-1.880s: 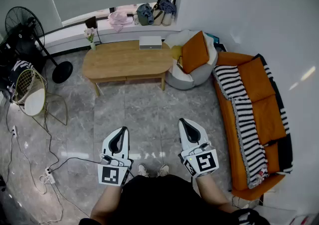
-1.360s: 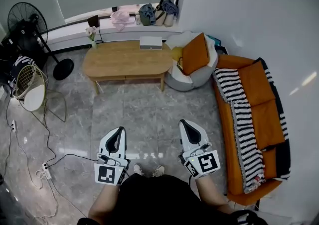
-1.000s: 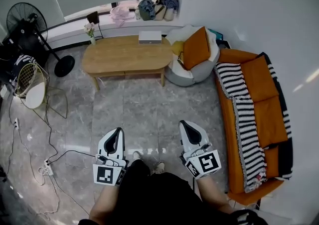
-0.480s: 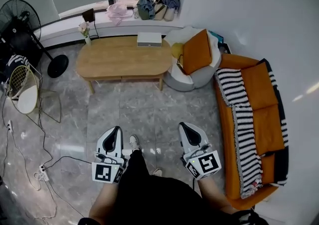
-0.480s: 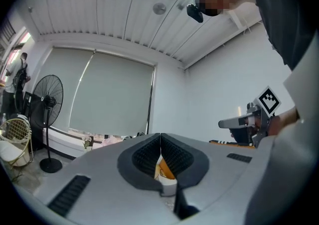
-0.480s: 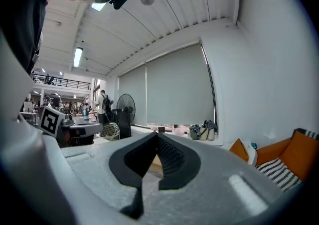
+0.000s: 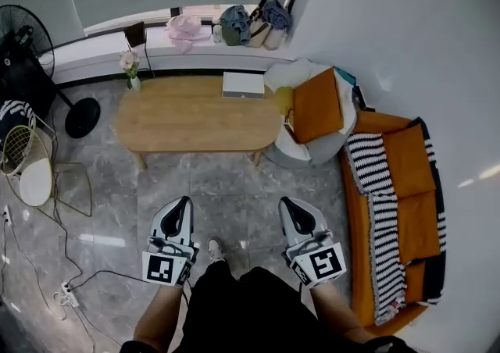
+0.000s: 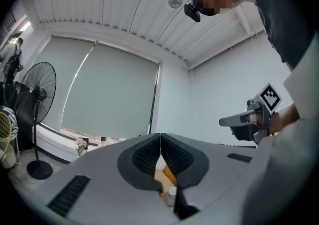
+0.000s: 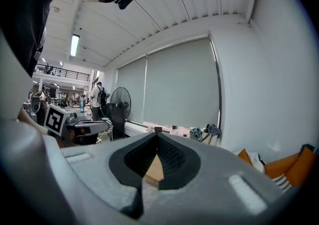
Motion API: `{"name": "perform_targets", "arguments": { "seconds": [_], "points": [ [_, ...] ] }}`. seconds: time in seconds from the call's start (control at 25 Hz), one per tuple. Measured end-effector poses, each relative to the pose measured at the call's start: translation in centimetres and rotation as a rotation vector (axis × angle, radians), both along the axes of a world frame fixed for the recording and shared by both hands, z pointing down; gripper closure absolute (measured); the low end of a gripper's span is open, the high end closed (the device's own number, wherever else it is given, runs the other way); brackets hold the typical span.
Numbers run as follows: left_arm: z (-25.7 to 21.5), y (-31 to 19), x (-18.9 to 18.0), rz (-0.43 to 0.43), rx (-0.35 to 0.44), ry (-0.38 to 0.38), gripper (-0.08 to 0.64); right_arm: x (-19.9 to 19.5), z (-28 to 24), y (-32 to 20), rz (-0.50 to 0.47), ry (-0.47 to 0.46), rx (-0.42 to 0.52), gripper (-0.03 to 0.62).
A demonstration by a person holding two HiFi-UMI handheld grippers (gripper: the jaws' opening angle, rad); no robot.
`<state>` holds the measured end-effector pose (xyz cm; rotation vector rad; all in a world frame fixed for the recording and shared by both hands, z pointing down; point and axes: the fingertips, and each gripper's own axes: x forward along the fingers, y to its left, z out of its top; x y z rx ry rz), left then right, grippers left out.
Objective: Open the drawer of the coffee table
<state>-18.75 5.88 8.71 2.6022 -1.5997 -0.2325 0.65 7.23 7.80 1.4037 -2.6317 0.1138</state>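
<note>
The oval wooden coffee table stands ahead of me on the grey tiled floor. From this steep angle its drawer front hides under the near edge. My left gripper and right gripper are held side by side, pointing at the table and a short way from its near edge. Both are shut with nothing between the pads. In the left gripper view the left gripper has its pads meeting, and a sliver of the wooden table shows below them. The right gripper frames the wooden table likewise.
A white box and a small flower vase sit on the table's far side. A beanbag with an orange cushion and an orange sofa are at the right. A fan, a wire chair and floor cables are at the left.
I have walked toward the coffee table, which now looks larger and closer below me. Both grippers came along with me and stayed shut.
</note>
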Motion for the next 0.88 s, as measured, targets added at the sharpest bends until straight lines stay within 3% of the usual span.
{"name": "perform_targets", "arguments": {
  "seconds": [0.2, 0.4, 0.52, 0.76, 0.88],
  "points": [
    [1.7, -4.4, 0.1, 0.056, -0.043, -0.023, 0.551, 0.1, 0.6, -2.6, 0.066, 0.014, -0.025, 0.592],
    [0.8, -7.8, 4.5, 0.157, -0.035, -0.006, 0.551, 3.7, -0.3, -5.7, 0.16, 0.002, -0.003, 0.592],
    [-0.5, -9.3, 7.5, 0.185, 0.024, 0.0, 0.551, 6.1, -0.6, -7.7, 0.165, -0.023, 0.021, 0.592],
    [-1.8, -12.0, 9.5, 0.082, 0.005, 0.007, 0.551, 8.4, -1.4, -12.6, 0.064, -0.064, 0.051, 0.592],
    [-2.5, -12.8, 10.3, 0.024, 0.014, -0.035, 0.551, 9.5, -1.7, -15.2, 0.003, -0.086, 0.058, 0.592]
  ]
}}
